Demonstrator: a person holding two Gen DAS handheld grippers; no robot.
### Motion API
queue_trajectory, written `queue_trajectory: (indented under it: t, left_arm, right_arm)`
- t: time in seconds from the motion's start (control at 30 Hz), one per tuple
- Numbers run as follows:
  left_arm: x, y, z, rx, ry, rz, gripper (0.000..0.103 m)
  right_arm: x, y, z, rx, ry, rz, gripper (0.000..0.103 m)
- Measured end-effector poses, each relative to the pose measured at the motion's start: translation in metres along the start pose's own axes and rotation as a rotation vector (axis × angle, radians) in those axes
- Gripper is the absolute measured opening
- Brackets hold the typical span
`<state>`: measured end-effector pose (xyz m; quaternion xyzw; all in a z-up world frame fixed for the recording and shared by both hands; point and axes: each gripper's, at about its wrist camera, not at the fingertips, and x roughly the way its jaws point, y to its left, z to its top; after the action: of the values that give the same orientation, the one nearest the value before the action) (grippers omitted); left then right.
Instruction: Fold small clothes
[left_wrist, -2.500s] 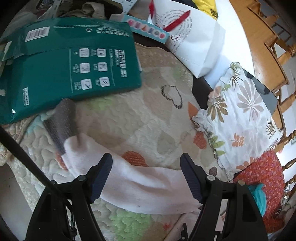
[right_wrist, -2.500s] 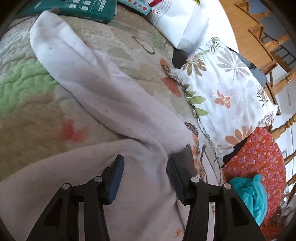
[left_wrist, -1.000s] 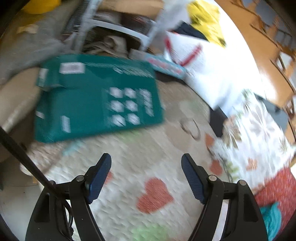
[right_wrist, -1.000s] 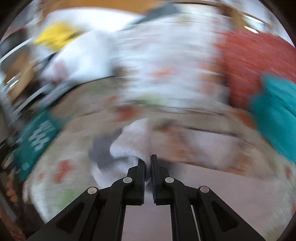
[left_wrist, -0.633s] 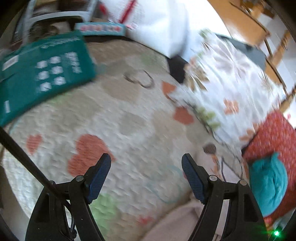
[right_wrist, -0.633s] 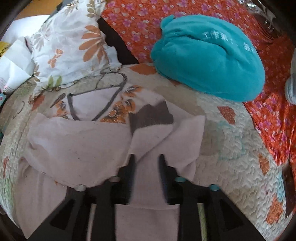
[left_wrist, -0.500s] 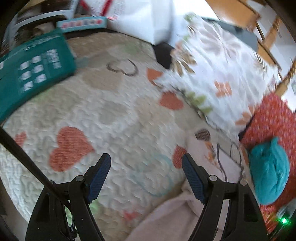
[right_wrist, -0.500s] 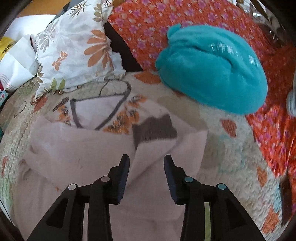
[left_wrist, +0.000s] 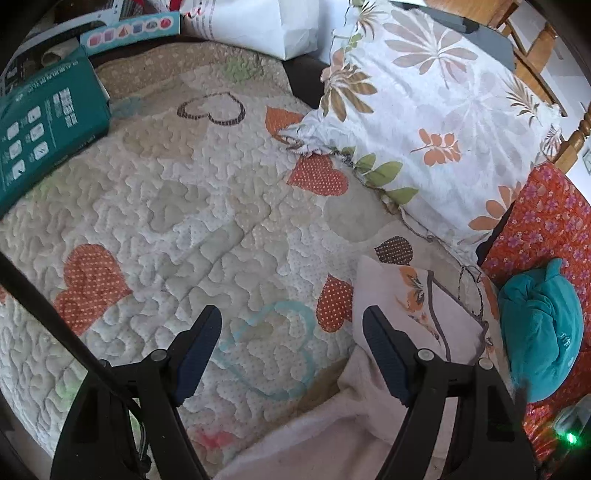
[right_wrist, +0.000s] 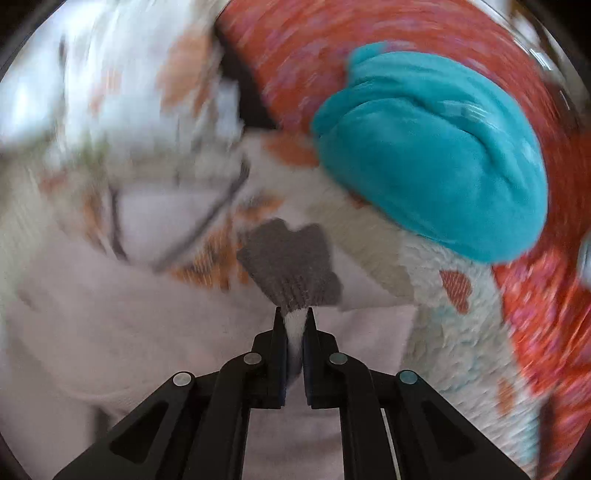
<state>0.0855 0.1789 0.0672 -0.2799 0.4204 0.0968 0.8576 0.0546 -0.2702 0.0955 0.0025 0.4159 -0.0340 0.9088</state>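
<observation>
A pale pink small garment (left_wrist: 410, 317) with a grey-trimmed neckline and orange flower print lies on a heart-patterned quilt (left_wrist: 207, 206). In the right wrist view it (right_wrist: 122, 295) fills the lower left. My right gripper (right_wrist: 293, 314) is shut on the sleeve just below its grey knit cuff (right_wrist: 291, 266) and holds it over the garment's body. My left gripper (left_wrist: 291, 332) is open and empty above the quilt, its right finger at the garment's left edge.
A teal bundle of cloth (right_wrist: 436, 155) lies on a red flowered cover (left_wrist: 546, 229) to the right. A leaf-print pillow (left_wrist: 432, 110) lies behind. A green box (left_wrist: 40, 122) and a white bag (left_wrist: 258, 22) sit at the far left.
My right gripper, open half a second ago, has shut on the sleeve by the grey cuff and is moving fast. My left gripper has swung right towards the garment, still open.
</observation>
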Motion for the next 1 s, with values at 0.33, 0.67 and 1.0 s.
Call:
queue_trajectory:
  t: [0.33,0.67,1.0]
  left_arm:
    - [0.068,-0.041,-0.029,0.21,0.24,-0.001,0.078]
    - [0.057,-0.033,-0.061,0.227,0.346,-0.138,0.018]
    - [0.043,-0.008,-0.065,0.167,0.371,-0.172,0.005]
  right_arm:
    - [-0.026,-0.103,-0.077,0.294,-0.003,-0.101,0.03]
    - [-0.024,0.069,0.015,-0.152,0.029,0.342,0.054]
    - [0.081,0.285,0.069,-0.419,0.248,0.495,0.06]
